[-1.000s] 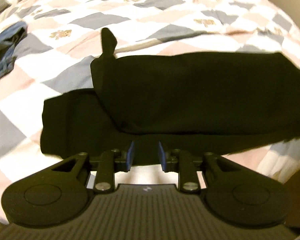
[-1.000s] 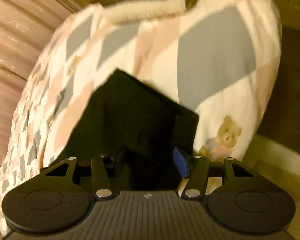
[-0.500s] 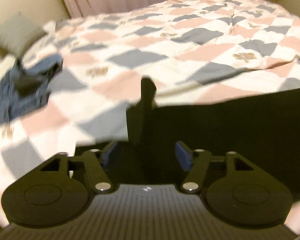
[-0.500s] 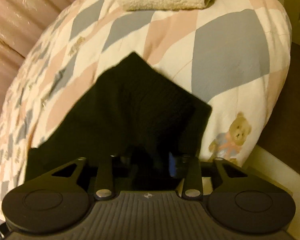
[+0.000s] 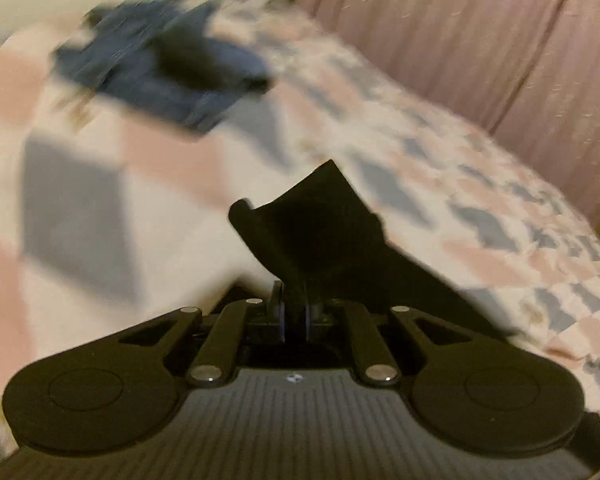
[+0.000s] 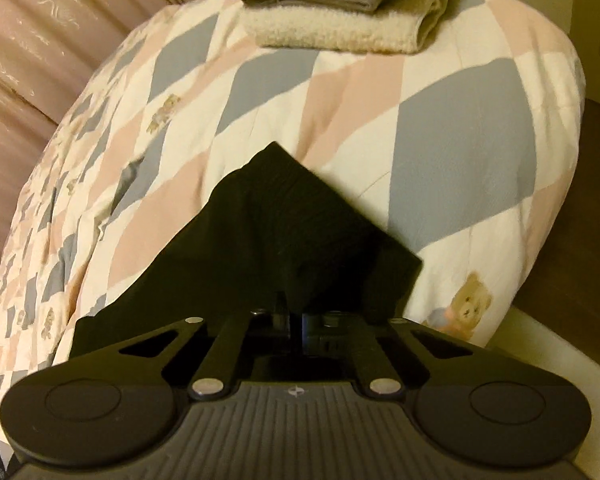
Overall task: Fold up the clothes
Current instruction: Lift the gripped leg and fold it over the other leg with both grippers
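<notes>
Both grippers have closed since a second ago: the left gripper (image 5: 295,316), then open just short of the black garment (image 5: 320,232), now has its fingers clamped on a pinch of the cloth, and its view has swung up from the flat garment toward the blue jeans (image 5: 160,64) heaped farther up the bed. The right gripper (image 6: 296,322), whose fingers stood apart around the garment's (image 6: 284,232) edge, is likewise shut on the fabric.

The garment lies on the checked quilt (image 6: 440,128) near the bed's edge, its gripped corners raised into peaks in front of each camera while the rest trails down onto the quilt. A stack of folded towels (image 6: 340,20) sits well beyond it at the corner of the bed; a pink curtain (image 5: 480,40) hangs behind.

The cloth looks light, soft and limp, so it will likely sag between the two grips and drape wherever it is not held. Holds at the corners or along one edge, kept well apart, would seem to keep that edge taut for carrying over into a fold. The left view is blurred, so finer detail of the grip cannot be told.
</notes>
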